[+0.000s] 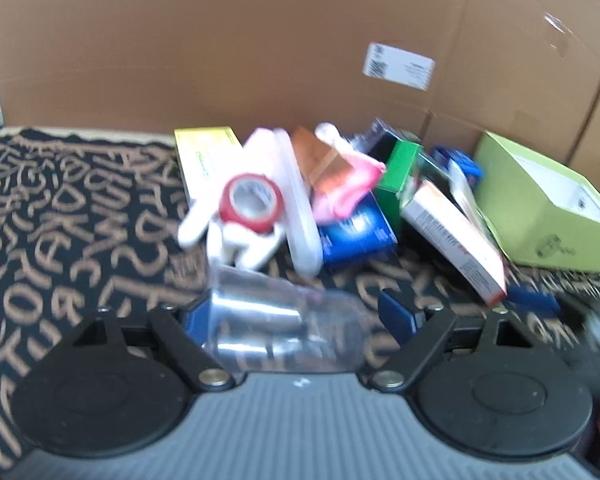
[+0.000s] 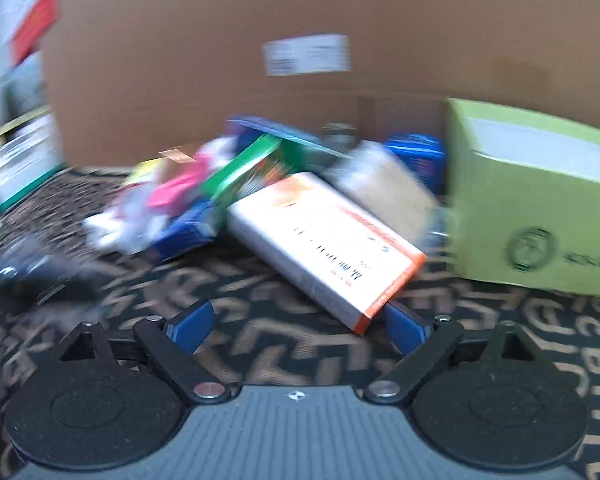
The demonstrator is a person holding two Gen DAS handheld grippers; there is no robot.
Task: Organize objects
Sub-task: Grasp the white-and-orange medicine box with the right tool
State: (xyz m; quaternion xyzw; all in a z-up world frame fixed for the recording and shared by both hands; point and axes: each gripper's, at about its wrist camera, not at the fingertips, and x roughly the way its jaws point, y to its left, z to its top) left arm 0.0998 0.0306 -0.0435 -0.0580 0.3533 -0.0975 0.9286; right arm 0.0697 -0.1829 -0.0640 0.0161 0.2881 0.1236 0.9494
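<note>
Two jaws gape — clear cup (image 1: 284, 320) between left's, white-orange box (image 2: 324, 240) just beyond right's.

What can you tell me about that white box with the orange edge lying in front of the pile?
The white cardboard box with the orange edge is flat and rectangular, with dark print and an orange band on its top face. It lies tilted, its far end propped on the heap of packages, its near corner down on the black patterned mat. A green box lies against its far end. Blur hides the lettering.

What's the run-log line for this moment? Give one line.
left gripper: open, clear plastic item between jaws | right gripper: open, near white-orange box
</note>
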